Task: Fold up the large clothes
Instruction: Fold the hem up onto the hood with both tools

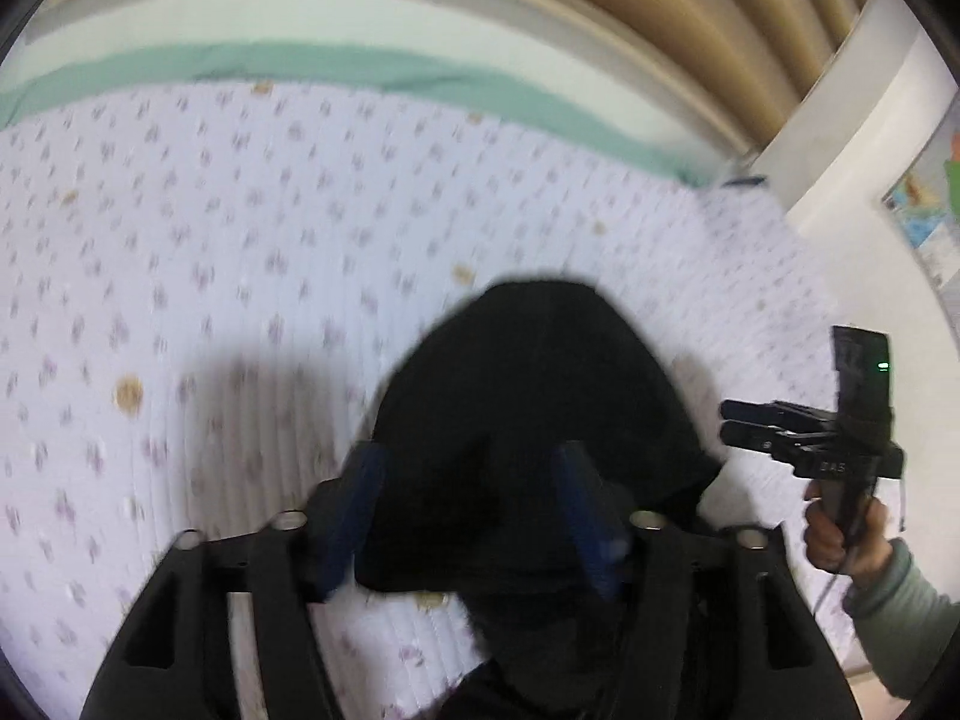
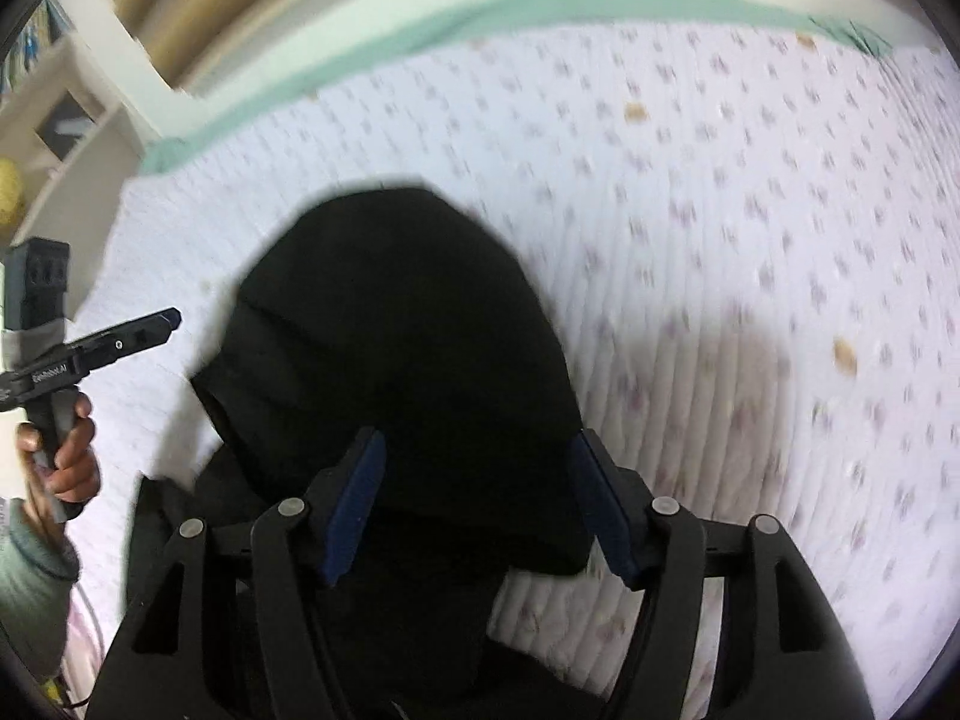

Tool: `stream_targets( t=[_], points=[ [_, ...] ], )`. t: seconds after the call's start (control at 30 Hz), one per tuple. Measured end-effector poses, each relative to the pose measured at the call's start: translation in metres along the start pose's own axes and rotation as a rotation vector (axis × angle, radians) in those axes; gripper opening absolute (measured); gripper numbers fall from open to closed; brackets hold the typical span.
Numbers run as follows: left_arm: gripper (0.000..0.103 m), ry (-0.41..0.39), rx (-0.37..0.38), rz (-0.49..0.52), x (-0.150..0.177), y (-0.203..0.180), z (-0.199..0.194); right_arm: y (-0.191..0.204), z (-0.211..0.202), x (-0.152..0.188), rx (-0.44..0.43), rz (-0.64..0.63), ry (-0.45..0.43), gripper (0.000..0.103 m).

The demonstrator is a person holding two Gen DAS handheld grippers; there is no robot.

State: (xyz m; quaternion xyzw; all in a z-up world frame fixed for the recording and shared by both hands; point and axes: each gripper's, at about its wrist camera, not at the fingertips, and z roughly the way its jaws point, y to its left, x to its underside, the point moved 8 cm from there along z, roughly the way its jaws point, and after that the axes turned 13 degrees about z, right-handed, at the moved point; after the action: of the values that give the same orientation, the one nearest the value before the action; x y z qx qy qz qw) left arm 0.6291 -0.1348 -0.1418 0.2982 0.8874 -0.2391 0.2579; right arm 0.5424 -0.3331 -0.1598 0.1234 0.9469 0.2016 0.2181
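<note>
One black garment (image 1: 528,396) lies bunched on a bed covered by one white quilt (image 1: 240,228) printed with small purple sprigs and a few tan spots. Its rounded, hood-like end points toward the far side of the bed, where a mint-green sheet edge (image 1: 252,63) runs along the quilt.

Two claws are in view, one in each of the person's hands. The left claw (image 1: 474,522) hangs above the near part of the garment with its two blue-padded fingers (image 1: 360,516) spread apart; the dark cloth shows between them, but the pads do not press on it. The right claw (image 2: 480,504) stands the same way over the same garment, its two blue pads (image 2: 600,510) well apart and gripping nothing.

Each camera also catches the other claw from the side. In the left wrist view the right hand (image 1: 840,534), in a grey-green sleeve (image 1: 900,618), grips a handle near the right edge of the bed. In the right wrist view the left hand (image 2: 66,456) does the same at the left edge, beside a white shelf unit (image 2: 78,120).

Both pictures are blurred.
</note>
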Motion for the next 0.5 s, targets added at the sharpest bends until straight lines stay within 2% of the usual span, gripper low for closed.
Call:
stream_targets(
  t=[0.03,0.13,0.27,0.4,0.5],
  points=[
    [0.078,0.003,0.005,0.009,-0.007,0.003,0.002,0.003,-0.001,-0.007,-0.006,-0.002,0.002,0.070],
    [0.079,0.058,0.022,0.007,-0.018,0.007,0.028,0.004,0.014,-0.029,-0.009,-0.015,0.028,0.071],
    [0.079,0.173,0.130,-0.044,-0.019,0.015,0.085,-0.012,0.054,-0.047,-0.043,0.029,0.095,0.071],
    [0.079,0.211,0.209,-0.080,-0.010,0.013,0.111,-0.013,0.093,-0.048,-0.082,0.042,0.154,0.071],
    [0.077,0.210,0.203,-0.090,-0.008,0.015,0.123,-0.007,0.109,-0.050,-0.133,0.057,0.192,0.071]
  ],
)
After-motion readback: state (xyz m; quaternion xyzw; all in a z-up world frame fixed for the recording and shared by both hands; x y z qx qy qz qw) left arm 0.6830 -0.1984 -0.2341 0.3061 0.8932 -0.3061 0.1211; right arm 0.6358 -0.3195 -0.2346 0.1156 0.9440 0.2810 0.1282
